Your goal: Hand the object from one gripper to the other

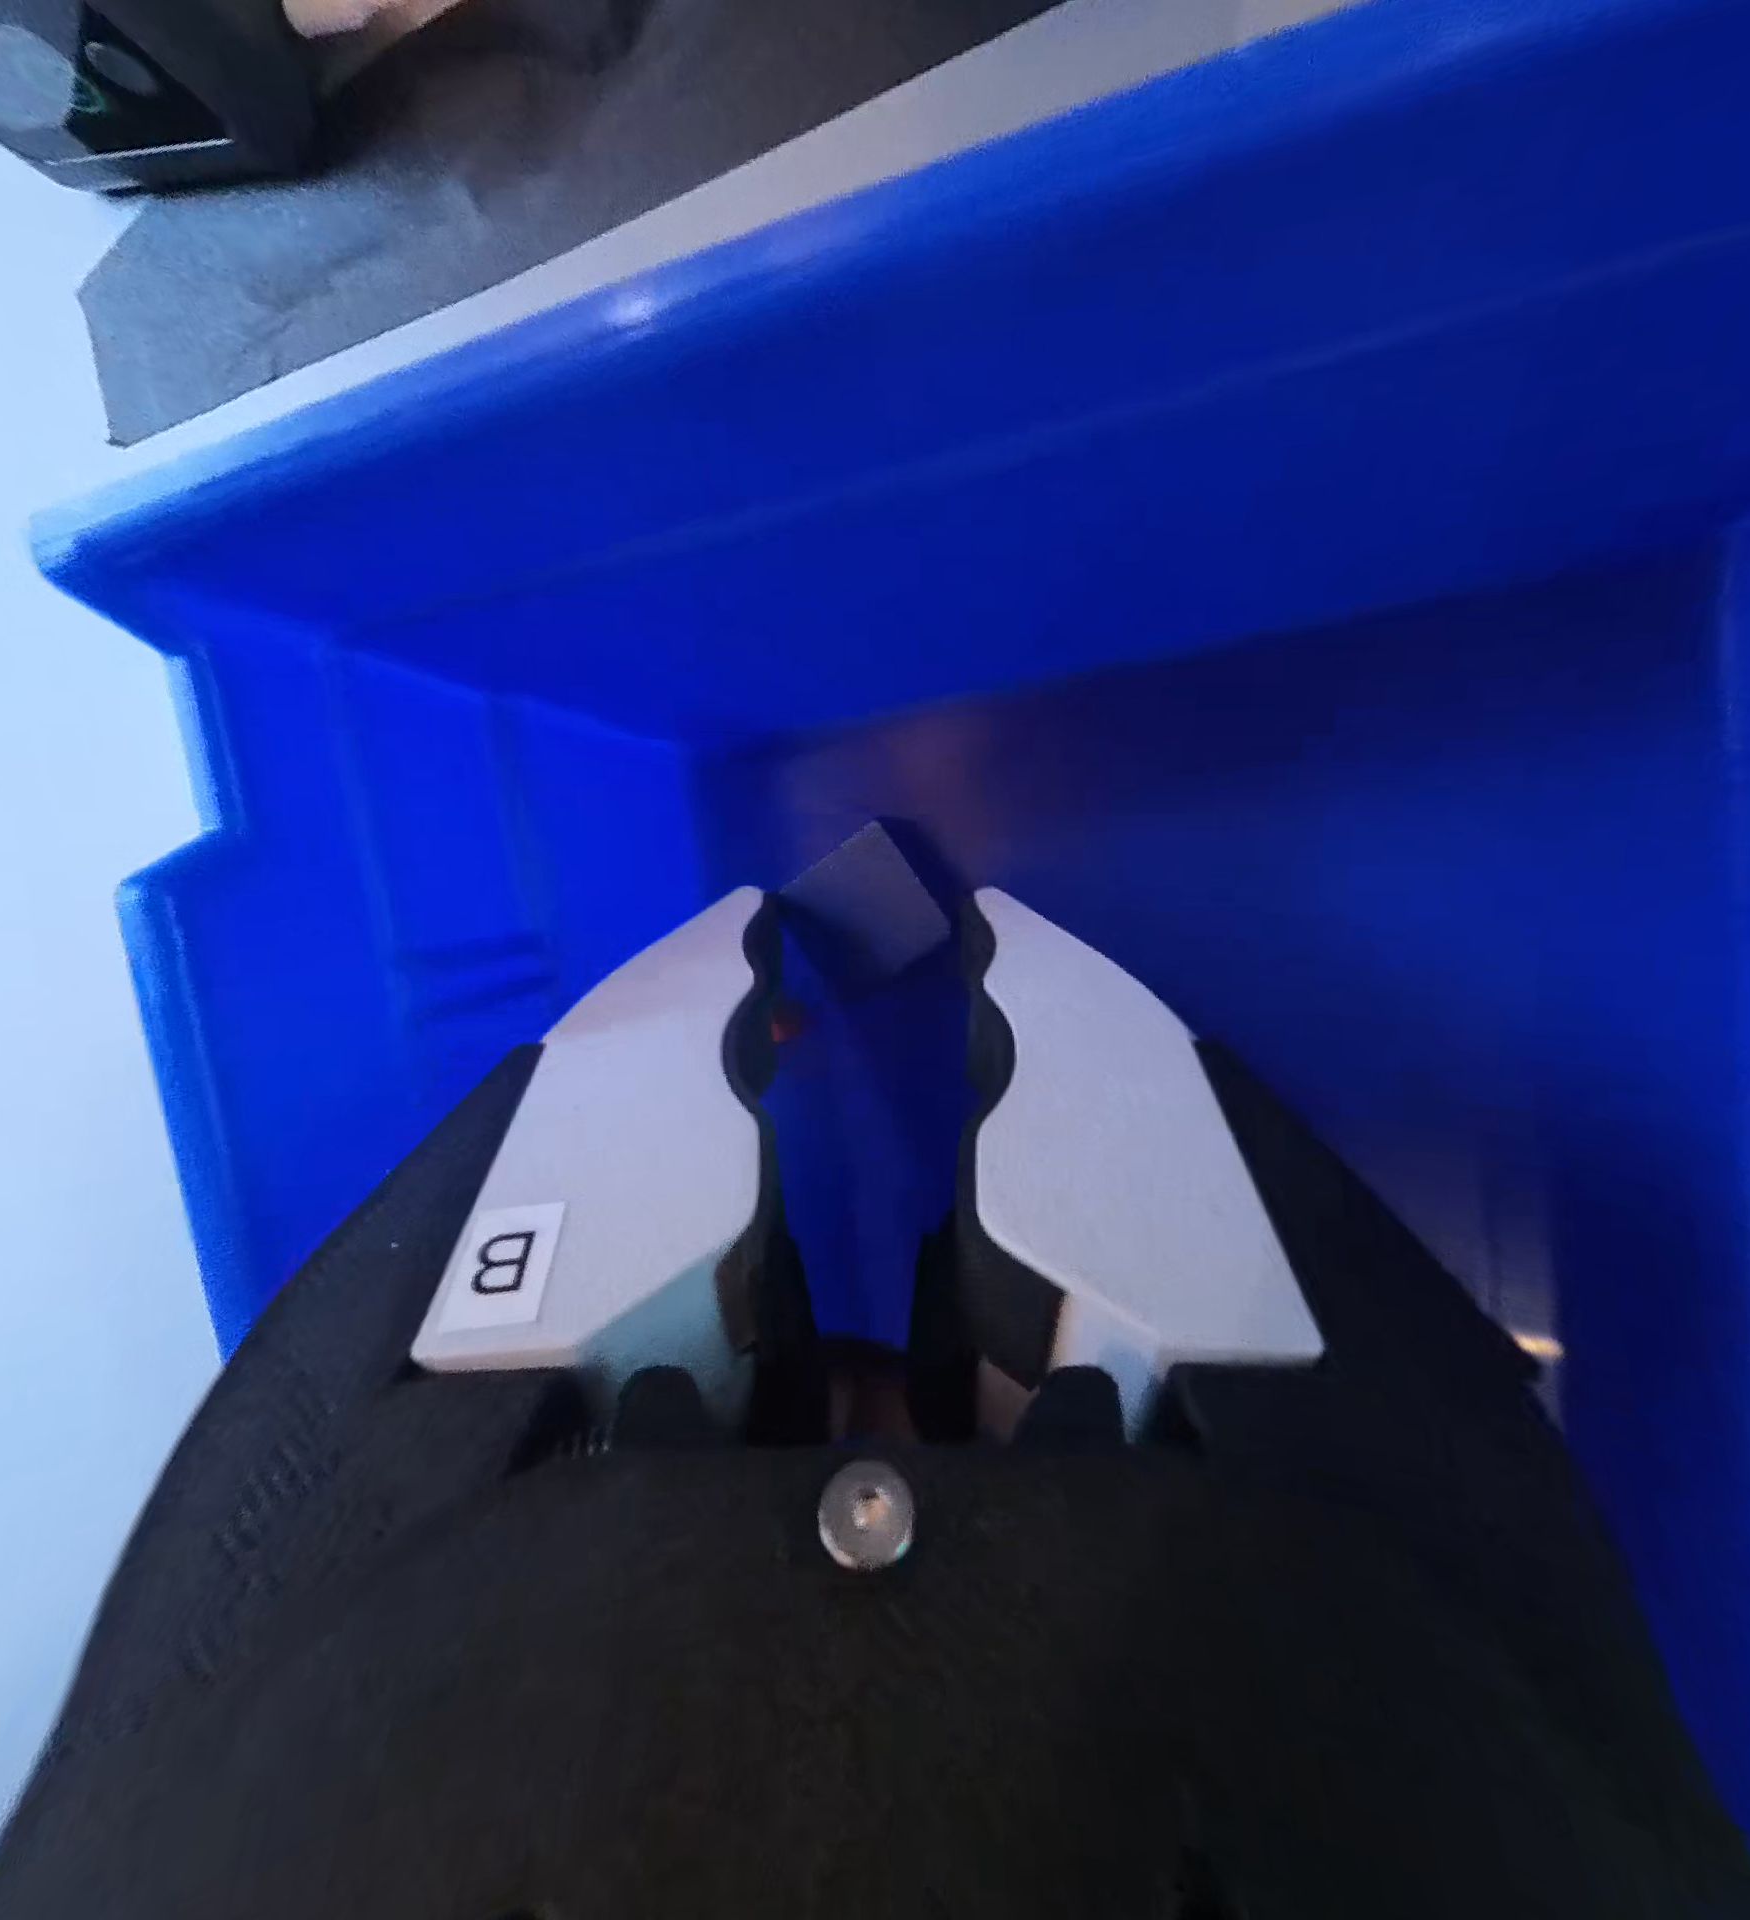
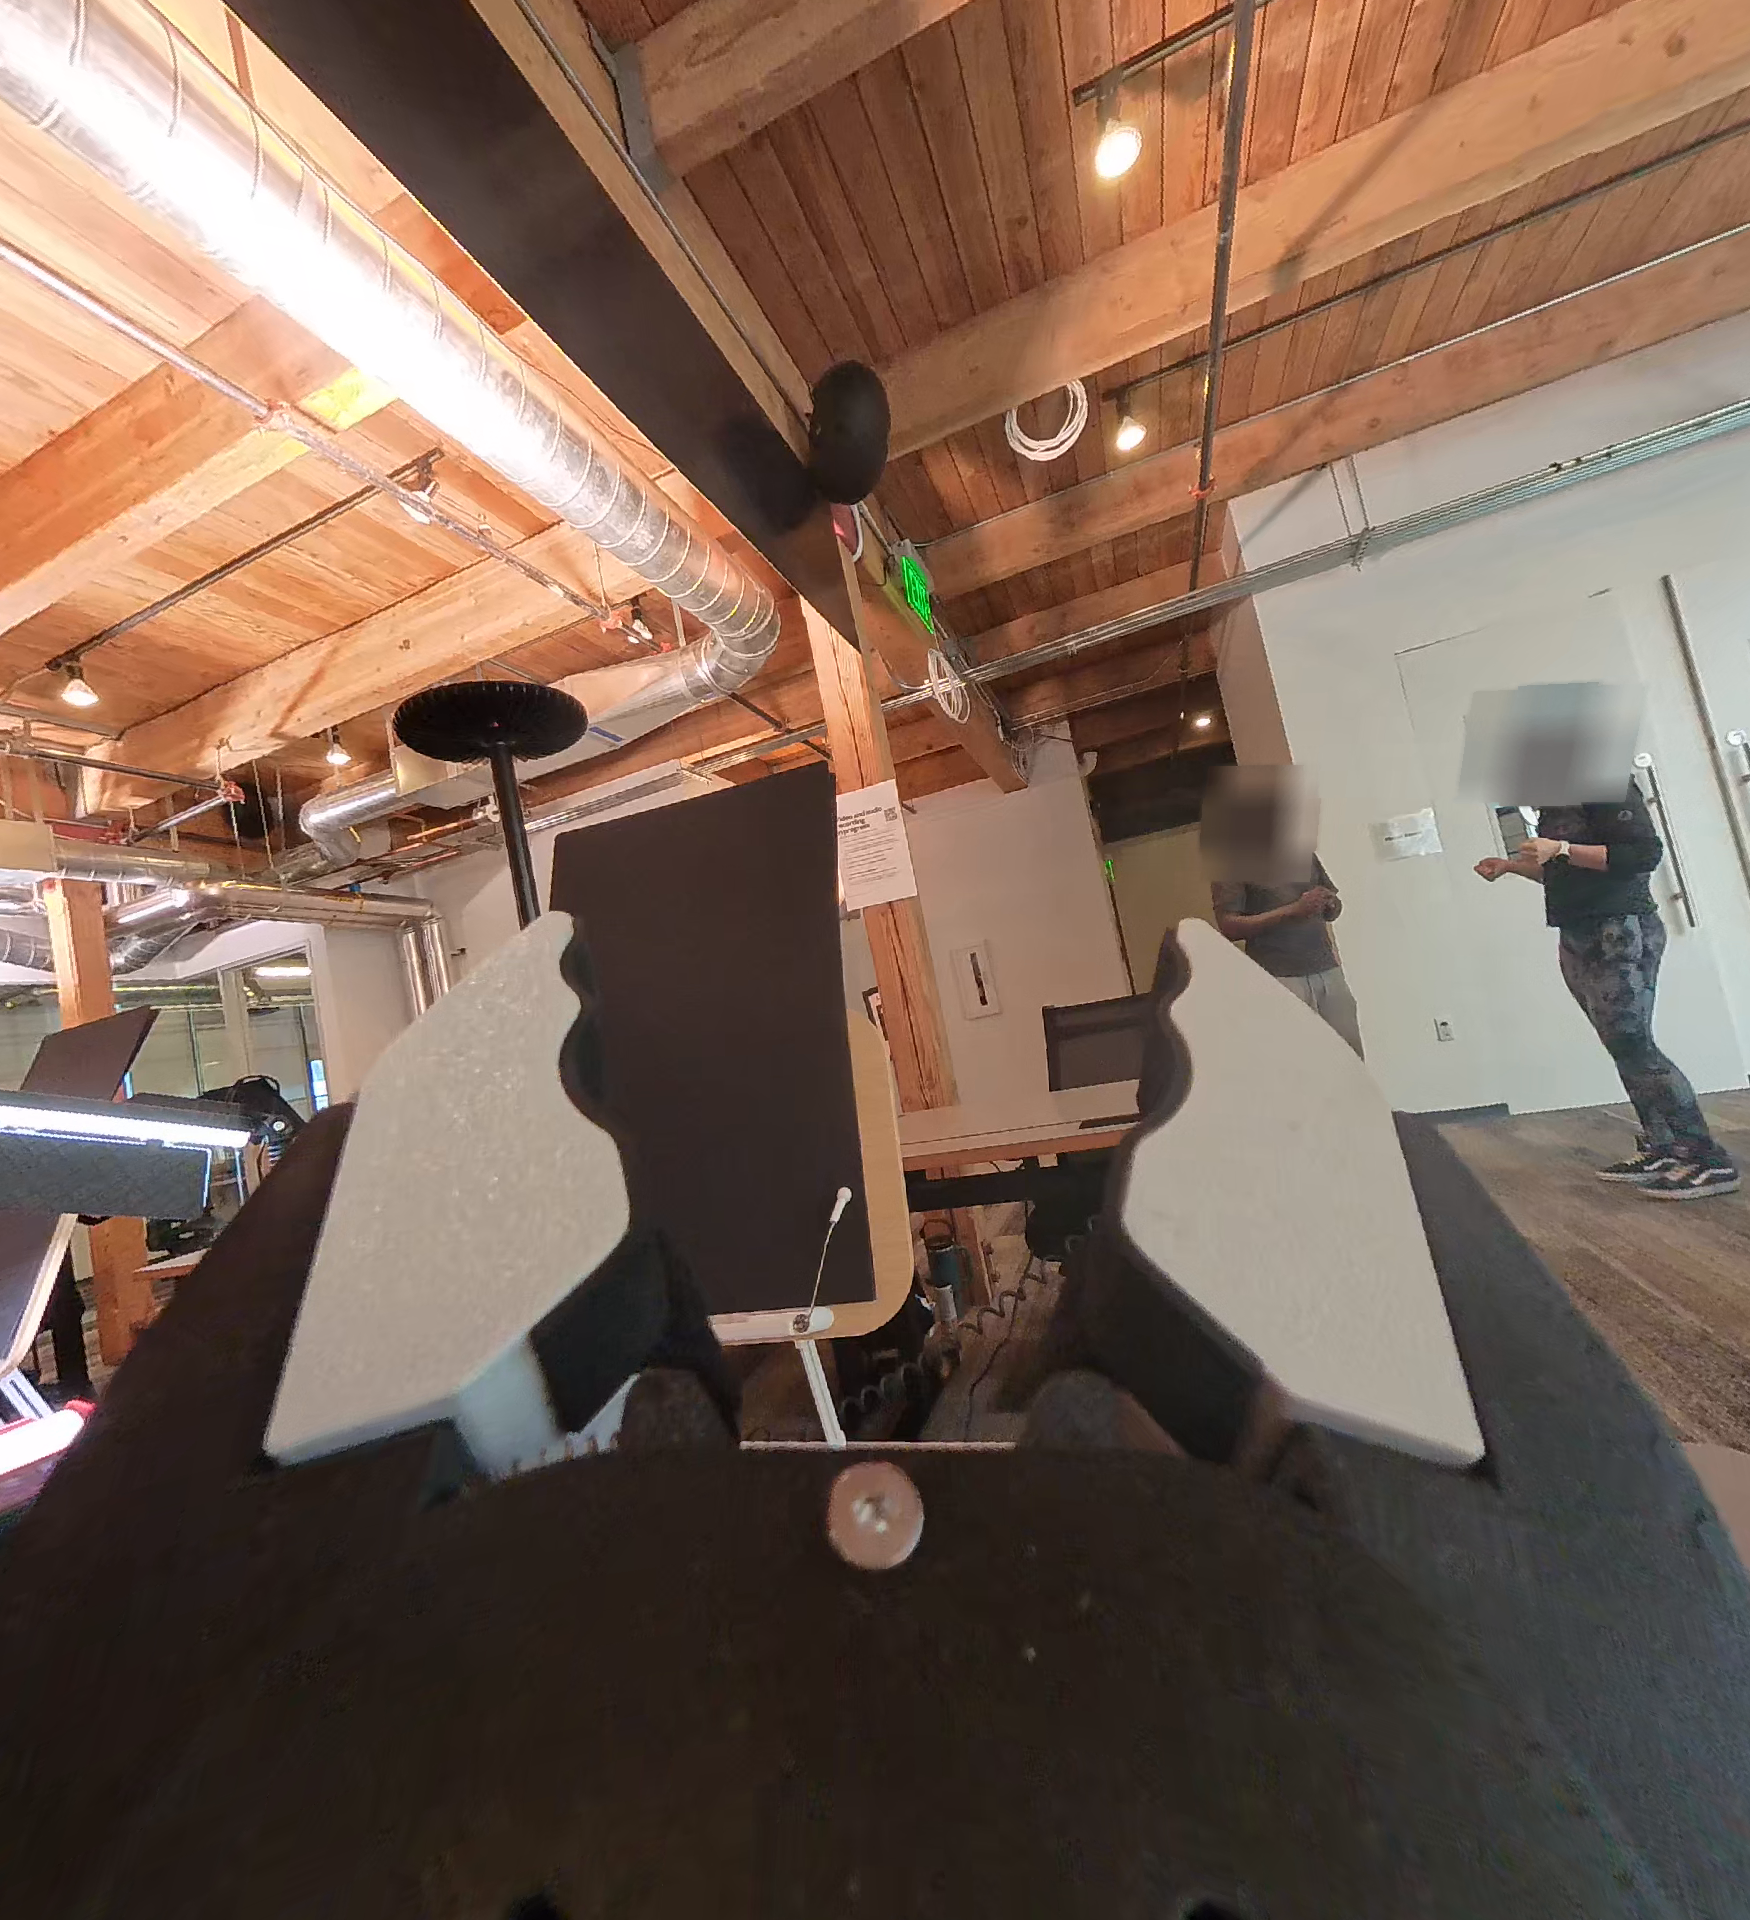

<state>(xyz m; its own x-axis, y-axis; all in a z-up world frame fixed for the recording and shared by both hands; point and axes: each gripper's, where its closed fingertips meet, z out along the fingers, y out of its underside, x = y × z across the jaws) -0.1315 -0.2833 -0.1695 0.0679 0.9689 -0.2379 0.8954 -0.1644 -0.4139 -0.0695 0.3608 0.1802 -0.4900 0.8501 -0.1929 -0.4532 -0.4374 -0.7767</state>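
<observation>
In the left wrist view my left gripper [image 1: 871, 906] reaches down into a blue plastic bin [image 1: 954, 520]. Its white fingertips [image 1: 663, 997] are closed in on a small grey block [image 1: 866, 920], which sits tilted between the tips, close to the bin's inner corner. In the right wrist view my right gripper [image 2: 871, 935] is wide open and empty. It is tilted upward toward the room and ceiling, away from the bin. Neither gripper shows in the other's view.
Beyond the bin's rim lie a dark grey mat [image 1: 279, 281] and a black device [image 1: 123, 94] at the top left. Ahead of the right gripper stand a black panel [image 2: 715, 1039] and a wooden post [image 2: 881, 935]. Two people [image 2: 1619, 935] stand at the far right. Tip to tip, the grippers are about 75 centimeters apart. It is some 20 centimeters from my left tips to the black device [image 1: 123, 94].
</observation>
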